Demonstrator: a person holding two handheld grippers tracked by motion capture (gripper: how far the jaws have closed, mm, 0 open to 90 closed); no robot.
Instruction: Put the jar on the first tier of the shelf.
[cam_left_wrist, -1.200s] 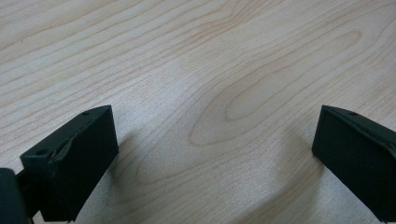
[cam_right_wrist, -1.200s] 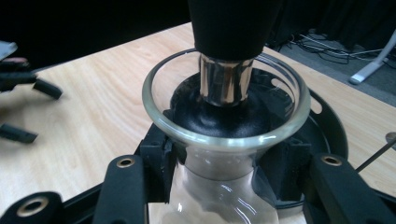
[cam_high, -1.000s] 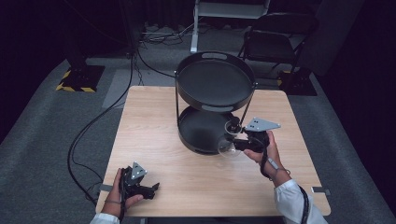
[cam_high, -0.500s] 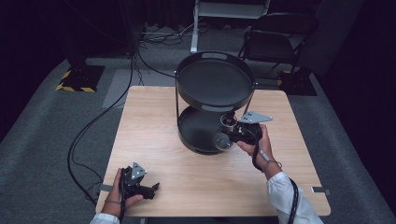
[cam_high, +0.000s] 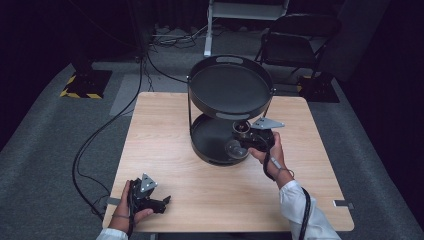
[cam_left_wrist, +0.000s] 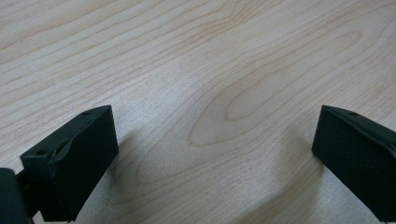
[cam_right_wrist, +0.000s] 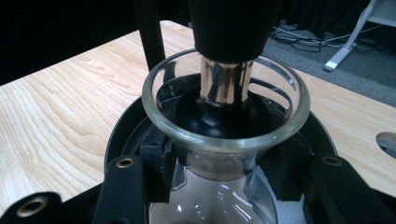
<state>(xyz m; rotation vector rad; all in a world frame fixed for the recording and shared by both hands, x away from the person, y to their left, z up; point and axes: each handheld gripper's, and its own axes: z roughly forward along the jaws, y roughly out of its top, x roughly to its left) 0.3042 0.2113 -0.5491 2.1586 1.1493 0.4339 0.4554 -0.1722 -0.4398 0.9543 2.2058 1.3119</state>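
Right gripper (cam_high: 243, 144) clamped on glass flask (cam_right_wrist: 224, 140) neck, moved further over 2-tier tray's (cam_high: 230, 90) lower shelf, flask mouth facing camera, left gripper (cam_left_wrist: 210, 163) parted.

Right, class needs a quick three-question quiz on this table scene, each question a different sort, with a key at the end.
1. True or false: the left gripper holds a glass item.
2. Multiple choice: the glass flask in the right gripper is over which tier of the black two-tier stand? A) top tray B) lower tray C) neither, it is on the wooden table
3. Fill in: the left gripper's jaws are ___ above bare wood.

Key: 1 false; 2 B; 3 open.
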